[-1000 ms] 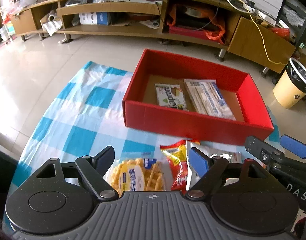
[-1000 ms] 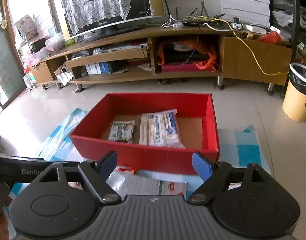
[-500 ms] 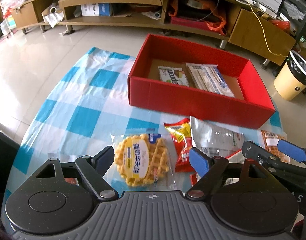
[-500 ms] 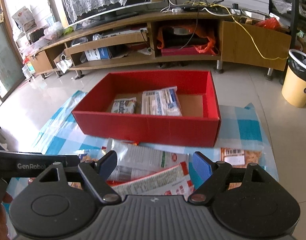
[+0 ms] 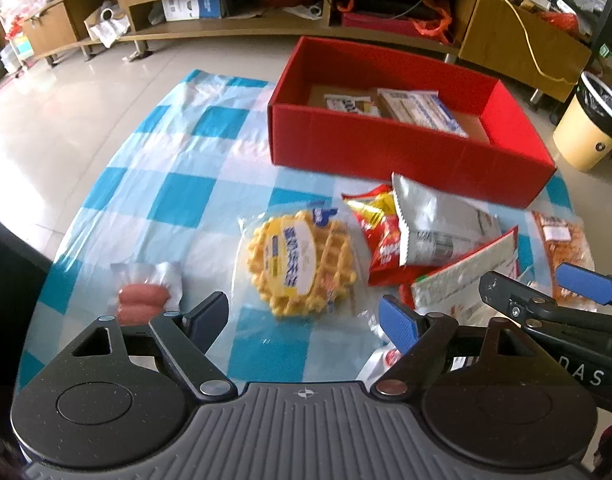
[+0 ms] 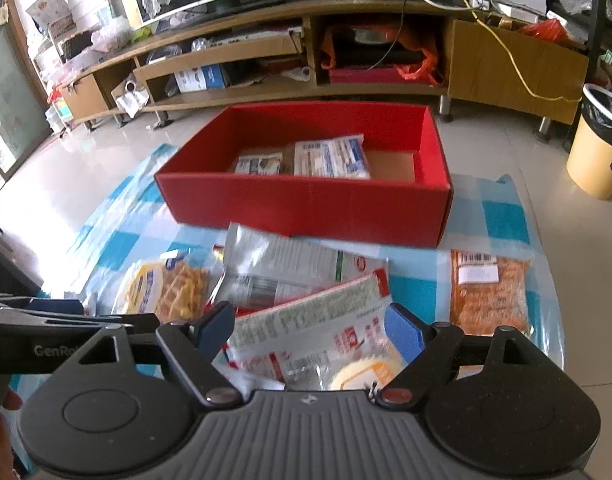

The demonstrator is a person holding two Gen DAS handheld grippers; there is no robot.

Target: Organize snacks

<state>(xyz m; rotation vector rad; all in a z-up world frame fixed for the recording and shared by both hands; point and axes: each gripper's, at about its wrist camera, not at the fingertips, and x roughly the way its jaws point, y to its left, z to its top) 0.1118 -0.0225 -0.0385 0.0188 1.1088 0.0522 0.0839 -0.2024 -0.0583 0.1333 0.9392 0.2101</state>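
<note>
The red snack bag (image 5: 380,236) lies mostly hidden under a silver pouch (image 5: 438,224). Print on two packets (image 6: 330,158) inside the red box (image 6: 306,208) is too blurred to read.

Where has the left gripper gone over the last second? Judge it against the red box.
Yes: the left gripper has pulled back from the red box, which now sits farther off in the left wrist view.

The right tongs (image 6: 310,330) gape wide over a white-and-red printed snack packet (image 6: 314,332); beyond, a red rectangular cardboard box (image 6: 306,208) holds two flat white wrapped packets (image 6: 332,158).
</note>
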